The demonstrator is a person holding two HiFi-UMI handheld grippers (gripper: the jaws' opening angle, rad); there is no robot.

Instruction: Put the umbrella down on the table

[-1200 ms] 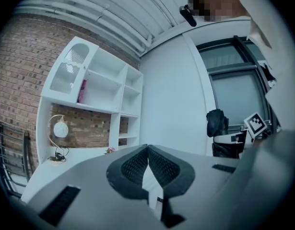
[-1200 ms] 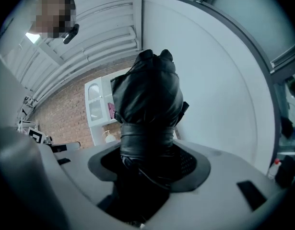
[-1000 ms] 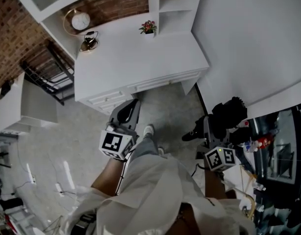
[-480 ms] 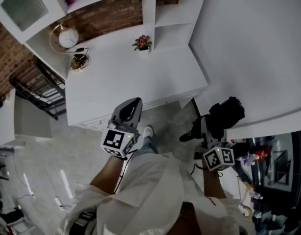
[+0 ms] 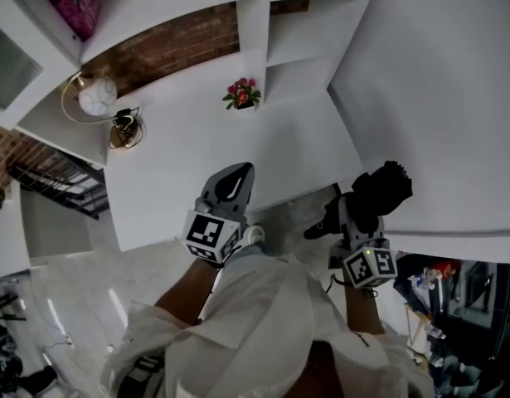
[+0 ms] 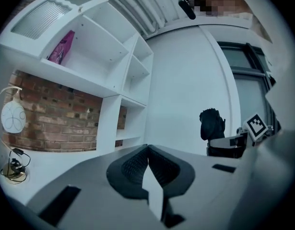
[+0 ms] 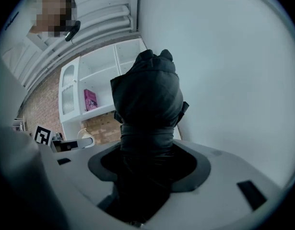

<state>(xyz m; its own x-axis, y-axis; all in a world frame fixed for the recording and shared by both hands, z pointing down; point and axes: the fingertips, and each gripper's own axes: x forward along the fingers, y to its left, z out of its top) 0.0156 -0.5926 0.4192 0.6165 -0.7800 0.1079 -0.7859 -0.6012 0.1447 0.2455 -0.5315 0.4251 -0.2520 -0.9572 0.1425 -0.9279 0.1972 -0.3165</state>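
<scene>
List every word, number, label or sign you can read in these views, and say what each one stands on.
No text is legible in any view.
Pink package: print too small and blurred to read.
Round white disc in its ring stand: no digits can be made out.
Left marker cube and right marker cube: black-and-white square patterns only, no letters or digits.

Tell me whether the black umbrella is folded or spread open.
Folded: the umbrella is a compact, strapped bundle held in the right gripper.
</scene>
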